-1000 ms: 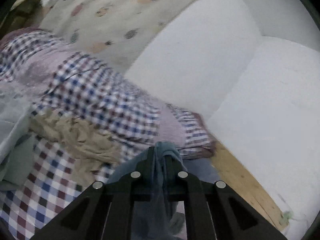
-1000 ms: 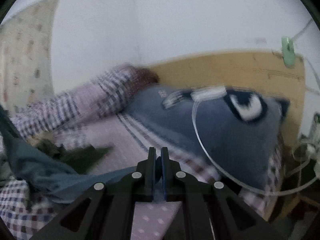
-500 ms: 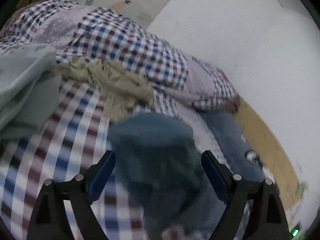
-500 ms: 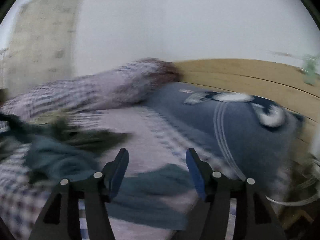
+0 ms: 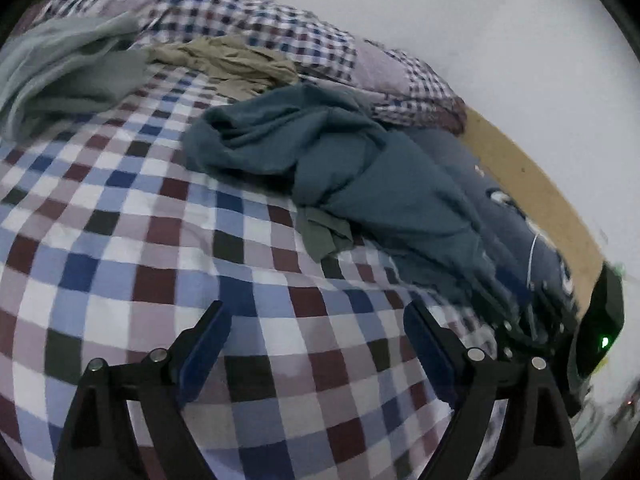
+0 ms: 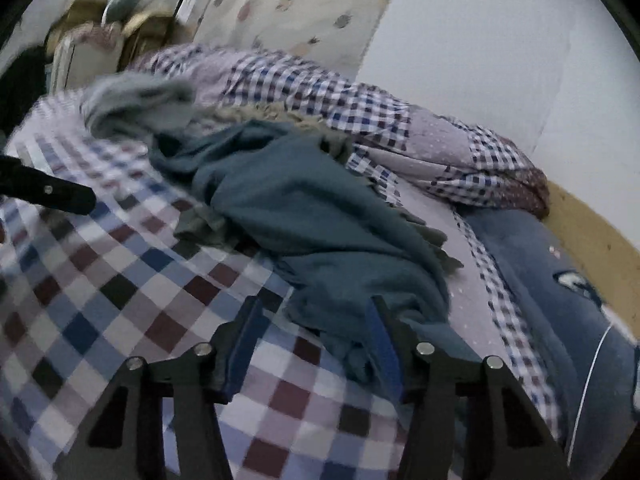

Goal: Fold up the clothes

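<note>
Lying crumpled on the checked bedsheet (image 5: 120, 240), the teal garment (image 5: 340, 168) sprawls from mid-bed toward the dark blue pillow (image 5: 492, 200), its far end draped over the pillow's edge. Both grippers empty. Left gripper (image 5: 316, 332): jaws spread wide, blue pads facing each other over bare sheet, nothing between them; garment lies just beyond the fingertips. Right gripper (image 6: 316, 316): jaws also spread wide, hovering at the garment's near hem; cloth sits between the fingers, not pinched. In the right wrist view, a black finger of the left gripper pokes in at the left edge. A tan garment (image 5: 232, 60) is bunched behind the teal one, touching it; a pale grey-green garment (image 5: 68, 64) lies further left. Rolled checked quilt (image 5: 304, 36) along the white wall (image 5: 500, 40). Wooden headboard (image 5: 536, 184) behind the pillow.
</note>
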